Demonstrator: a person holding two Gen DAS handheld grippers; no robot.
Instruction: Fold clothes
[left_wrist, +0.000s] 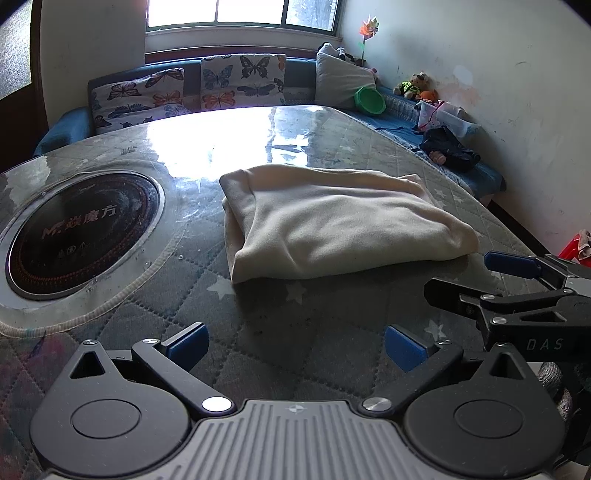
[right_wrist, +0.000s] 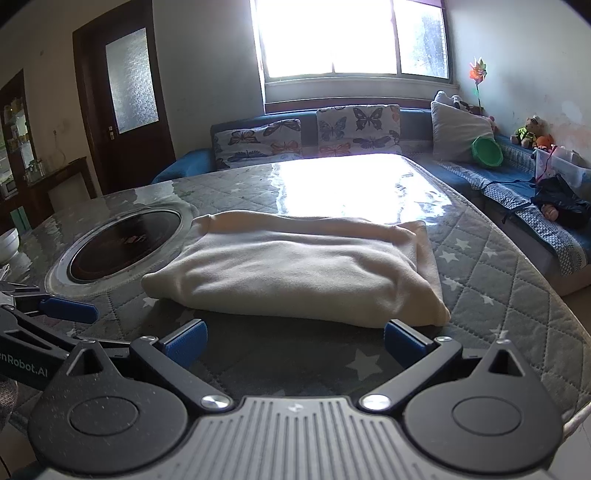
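Lying folded: one cream garment (left_wrist: 332, 225) | left gripper (left_wrist: 295, 345), right gripper (right_wrist: 293, 341): jaws apart | layers unclear

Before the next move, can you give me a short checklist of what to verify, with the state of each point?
1. Left gripper open and empty: ok.
2. Right gripper open and empty: ok.
3. Cream garment already folded into a compact bundle: ok.
4. Garment lies fully on the quilted table cover, away from the edge: ok.
5. Garment clear of the round cooktop: ok, close but apart.
6. Layers inside the fold lie flat: cannot tell.
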